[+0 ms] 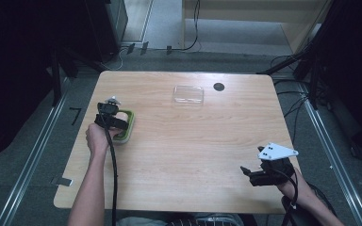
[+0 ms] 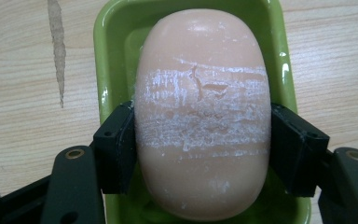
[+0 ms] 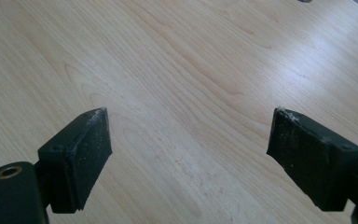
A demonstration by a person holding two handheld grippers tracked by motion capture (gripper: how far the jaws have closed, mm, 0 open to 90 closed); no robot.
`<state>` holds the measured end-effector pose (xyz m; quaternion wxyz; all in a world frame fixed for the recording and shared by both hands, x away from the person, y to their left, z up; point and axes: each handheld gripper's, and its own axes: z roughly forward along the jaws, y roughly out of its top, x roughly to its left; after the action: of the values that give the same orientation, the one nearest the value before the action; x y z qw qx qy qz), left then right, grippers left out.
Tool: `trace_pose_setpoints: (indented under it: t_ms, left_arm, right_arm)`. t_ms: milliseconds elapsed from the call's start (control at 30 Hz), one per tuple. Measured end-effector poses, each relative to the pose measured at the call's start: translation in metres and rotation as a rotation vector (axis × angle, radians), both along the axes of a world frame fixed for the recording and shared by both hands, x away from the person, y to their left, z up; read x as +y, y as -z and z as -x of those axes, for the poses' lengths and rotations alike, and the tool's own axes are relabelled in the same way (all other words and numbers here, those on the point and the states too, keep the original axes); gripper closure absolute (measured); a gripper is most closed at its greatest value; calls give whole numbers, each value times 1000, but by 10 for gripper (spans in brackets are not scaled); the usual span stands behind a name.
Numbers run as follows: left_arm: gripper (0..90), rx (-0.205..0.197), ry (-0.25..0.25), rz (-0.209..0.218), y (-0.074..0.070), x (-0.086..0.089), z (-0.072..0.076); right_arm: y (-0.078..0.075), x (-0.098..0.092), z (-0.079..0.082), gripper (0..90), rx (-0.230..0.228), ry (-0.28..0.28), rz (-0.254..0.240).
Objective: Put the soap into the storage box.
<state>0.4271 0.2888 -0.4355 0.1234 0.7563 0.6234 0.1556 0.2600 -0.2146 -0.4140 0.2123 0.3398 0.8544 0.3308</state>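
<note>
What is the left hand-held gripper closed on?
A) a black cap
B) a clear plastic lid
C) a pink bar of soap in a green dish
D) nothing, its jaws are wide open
C: in the left gripper view, the left hand-held gripper presses its jaws on both sides of the soap, which lies in the green dish.

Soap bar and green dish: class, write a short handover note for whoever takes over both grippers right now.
Left gripper: shut on the soap bar, jaws pressing its two long sides.
Right gripper: open, nothing between the jaws, over bare table at the near right.
Soap bar lies in the green soap dish at the table's left; clear lid lies at the far middle.
Done: grip taken. Left: probably lifting the soap out.
</note>
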Motion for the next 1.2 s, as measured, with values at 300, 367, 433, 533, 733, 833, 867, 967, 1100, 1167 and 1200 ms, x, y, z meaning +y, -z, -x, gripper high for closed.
trace_pose_setpoints:
  t_ms: [300, 367, 433, 533, 733, 833, 867, 967, 1100, 1167, 1200]
  left_arm:
    - [335, 18, -7, -5, 0, 0, -1]
    - [334, 20, -7, -12, 0, -1, -1]
    - [334, 22, -7, -13, 0, -1, -1]
    - [328, 24, -11, -13, -1, -1, -2]
    - [300, -9, -22, -10, -13, -1, 0]
    - [241, -9, -21, -12, -19, -2, 1]
    - [241, -4, -16, -14, -21, -3, 1]
    - [188, 8, -1, -24, -26, -6, 3]
    - [137, 33, 36, -44, -32, -13, 6]
    - [131, 40, 40, -45, -33, -14, 7]
    - [122, 47, 47, -47, -34, -15, 7]
  right_arm:
    - [0, 0, 0, 134, 3, 2, -2]
    - [0, -1, 0, 134, 0, 0, -2]
    - [0, -1, 0, 134, 1, 4, -4]
    - [0, -2, 0, 134, 1, 6, -3]
    - [1, -2, 1, 134, 2, 6, -1]
    - [1, -2, 1, 134, 2, 8, -3]
    - [1, -2, 1, 134, 2, 8, -3]
    - [0, -3, 2, 134, 5, 14, -4]
    - [1, -3, 2, 134, 4, 12, 0]
    - [0, -3, 2, 134, 3, 13, -2]
    - [0, -3, 2, 134, 3, 12, -2]
